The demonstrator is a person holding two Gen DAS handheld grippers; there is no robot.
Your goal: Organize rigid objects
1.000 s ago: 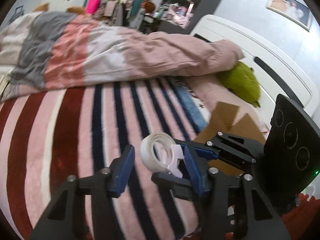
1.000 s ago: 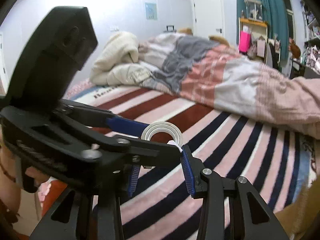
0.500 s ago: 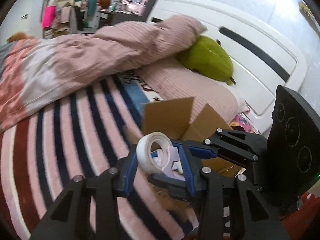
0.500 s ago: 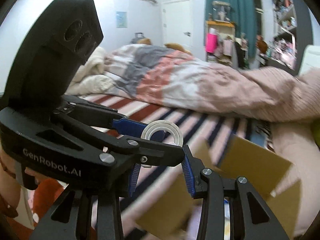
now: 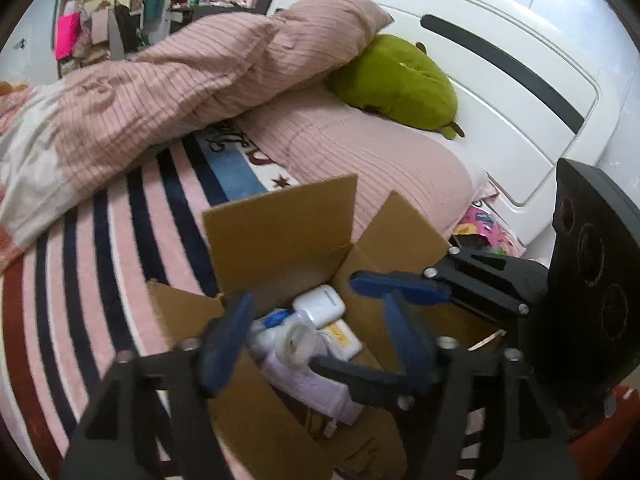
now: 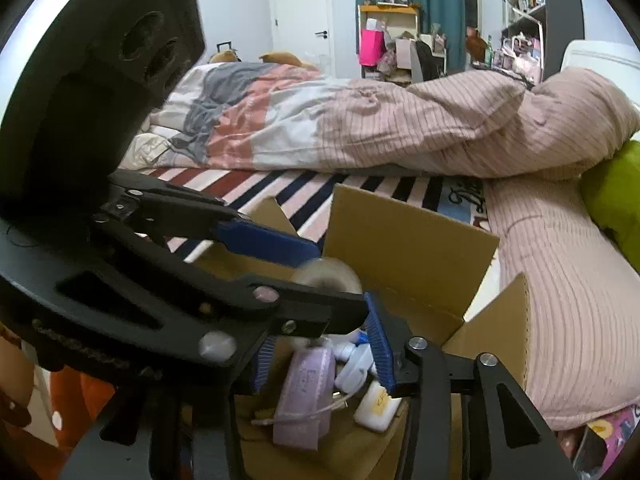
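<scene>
A brown cardboard box (image 5: 280,228) sits on a pink blanket (image 5: 100,280) striped navy, white and red; beside it, a green plush (image 5: 396,80) and a pale lilac pouch (image 6: 306,392).

Green plush toy (image 5: 394,84) against white headboard (image 5: 496,92), pink ribbed duvet (image 5: 192,80) across striped blanket (image 5: 100,264).

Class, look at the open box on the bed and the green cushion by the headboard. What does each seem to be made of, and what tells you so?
Box: corrugated cardboard, matte brown; stiff creased flaps and raw cut edges.
Green cushion: soft plush fabric, probably stuffed; rounded, sagging shape and a fuzzy, unshiny surface.
</scene>
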